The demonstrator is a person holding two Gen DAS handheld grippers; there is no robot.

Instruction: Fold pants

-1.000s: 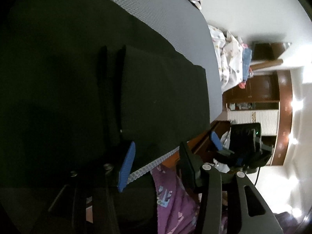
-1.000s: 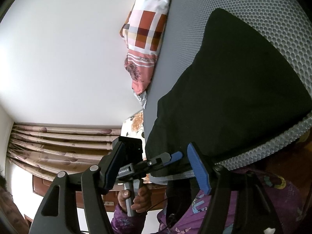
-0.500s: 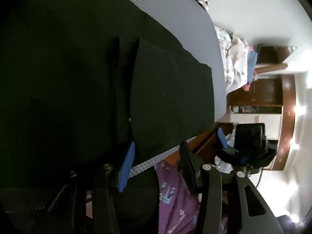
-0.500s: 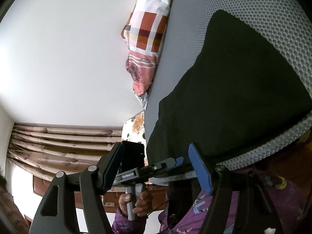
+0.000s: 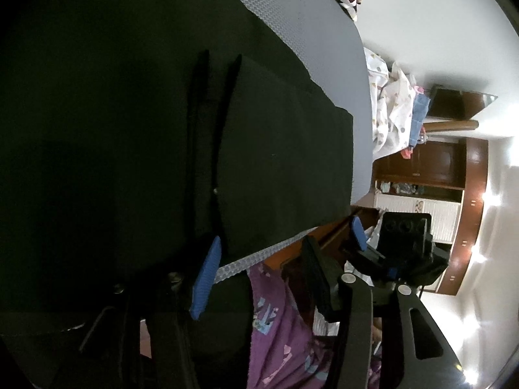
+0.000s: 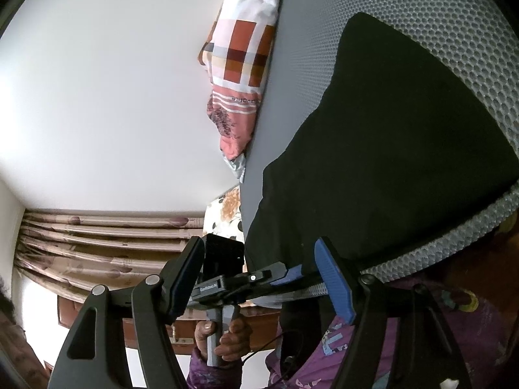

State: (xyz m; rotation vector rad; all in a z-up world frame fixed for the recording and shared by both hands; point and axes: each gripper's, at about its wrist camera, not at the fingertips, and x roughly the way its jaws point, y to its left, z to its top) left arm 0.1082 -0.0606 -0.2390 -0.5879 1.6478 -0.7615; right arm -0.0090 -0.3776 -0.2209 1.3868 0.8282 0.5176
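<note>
Left wrist view: left gripper (image 5: 259, 275), jaws opening and empty, has rolled slightly over the black pants (image 5: 285, 162), suggesting a completed fold.

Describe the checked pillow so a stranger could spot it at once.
Start at the grey mesh mattress where the black pants lie. Follow its far edge to the white wall: the checked pillow is wedged there. Its red, orange and maroon squares set it apart from the flowered bedding nearby.
</note>
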